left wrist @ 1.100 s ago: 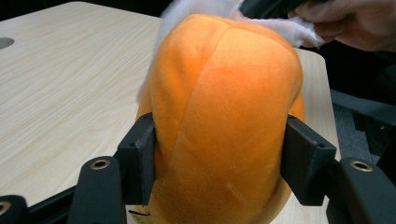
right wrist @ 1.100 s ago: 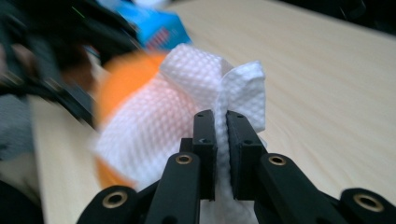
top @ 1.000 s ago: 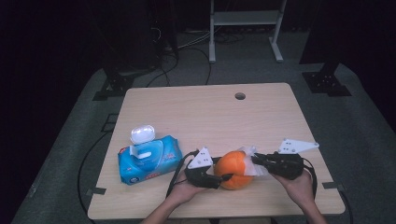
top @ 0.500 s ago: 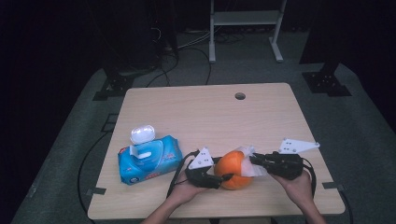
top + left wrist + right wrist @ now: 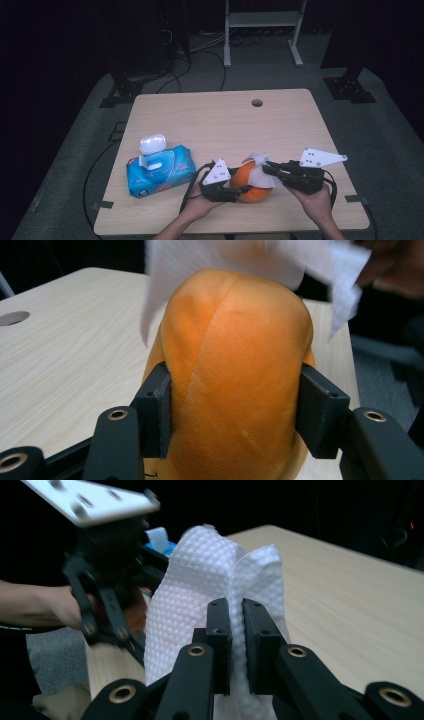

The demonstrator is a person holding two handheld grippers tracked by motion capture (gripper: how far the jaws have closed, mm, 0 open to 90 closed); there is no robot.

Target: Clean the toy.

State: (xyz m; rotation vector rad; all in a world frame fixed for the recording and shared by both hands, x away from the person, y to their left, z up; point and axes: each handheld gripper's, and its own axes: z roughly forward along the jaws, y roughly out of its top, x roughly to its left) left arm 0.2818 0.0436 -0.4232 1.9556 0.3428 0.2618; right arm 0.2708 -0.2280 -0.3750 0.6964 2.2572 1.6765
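The left gripper [image 5: 232, 410], jaws just closing, clamps the orange plush ball [image 5: 235, 375] between its pads. The right gripper [image 5: 236, 630] pinches a white wipe [image 5: 200, 585] draped over the ball.

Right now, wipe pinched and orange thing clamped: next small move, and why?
Probably draw the right gripper with its white wipe across the orange ball. The left gripper, jaws just closing, clamps the ball, and the wipe already drapes over its top.

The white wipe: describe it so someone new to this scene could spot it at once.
Start at the wooden table and go to its near edge, where two hands meet over an orange ball. The wipe drapes over the ball's top, pinched by the right tongs. It is the one loose, dimpled white sheet, unlike the blue pack farther left.
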